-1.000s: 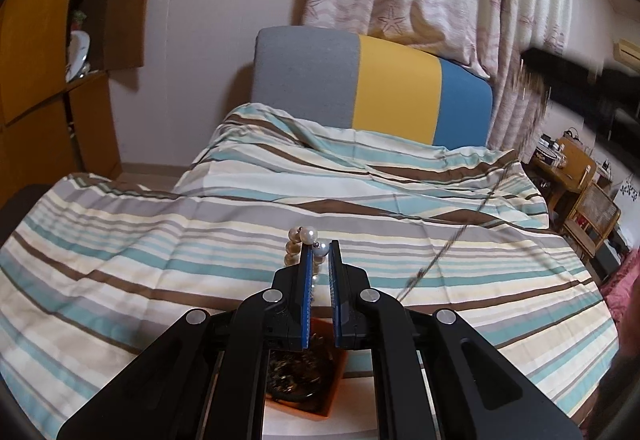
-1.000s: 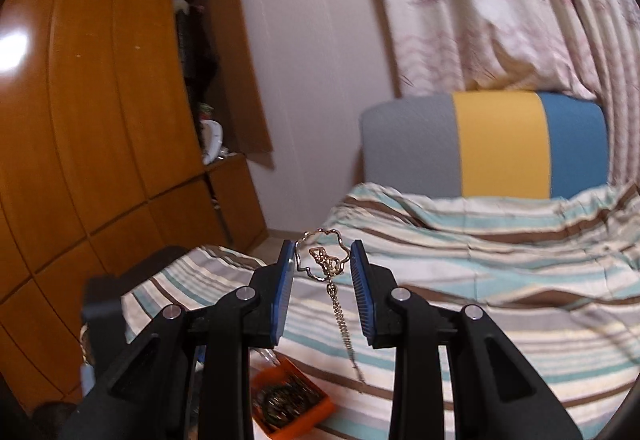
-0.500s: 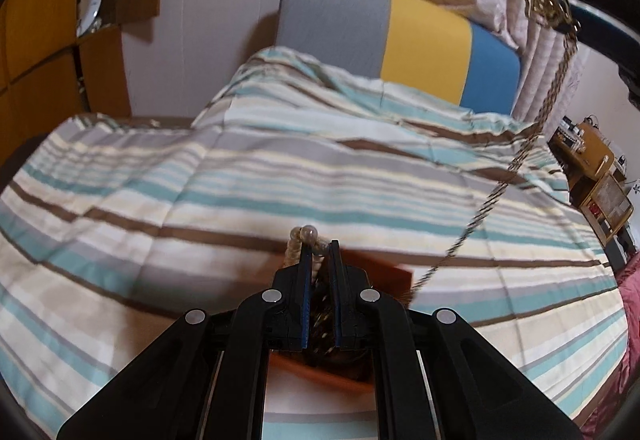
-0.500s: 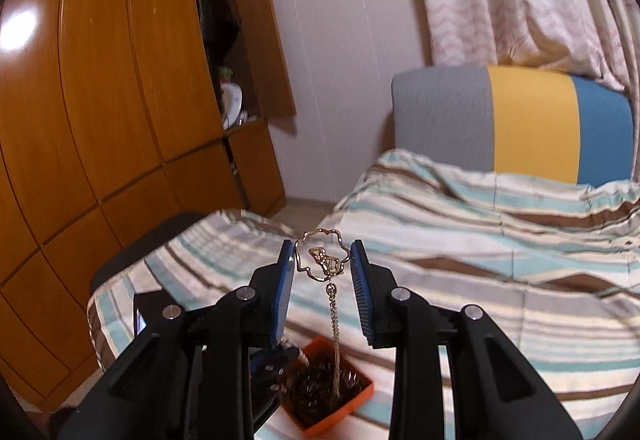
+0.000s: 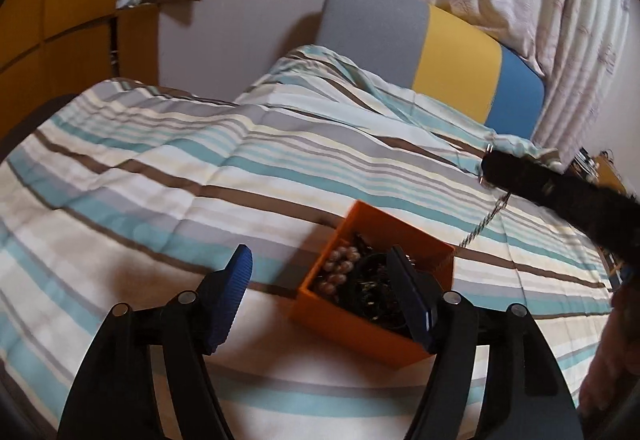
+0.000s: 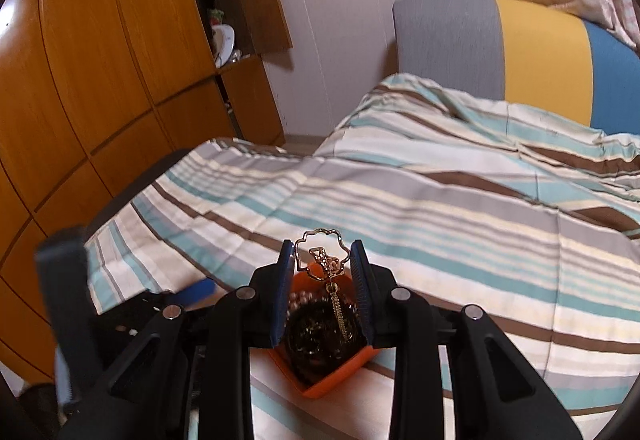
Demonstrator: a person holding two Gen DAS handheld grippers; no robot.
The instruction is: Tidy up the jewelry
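Orange box (image 5: 362, 328): set on the striped bedcover (image 5: 200, 176), near its front edge; filled with dark tangled jewelry. A pearl strand (image 5: 338, 268) is heaped in the box's left part, against the wall.

Left gripper (image 5: 320, 282): held low over the bedcover just in front of the box. Its jaws are opening and stand wide; nothing is pressed between the blue pads, and the pearls are seen lying in the box beyond them.

Right gripper (image 6: 322, 272): held above the same box (image 6: 340, 376). A gold scalloped ring pendant (image 6: 320, 254) is clamped between its pads, which are narrowly parted. A gold chain (image 6: 340, 314) is hung from the pendant, down into the box's contents.

Multicoloured headboard (image 6: 508, 52): stood behind the bedcover.
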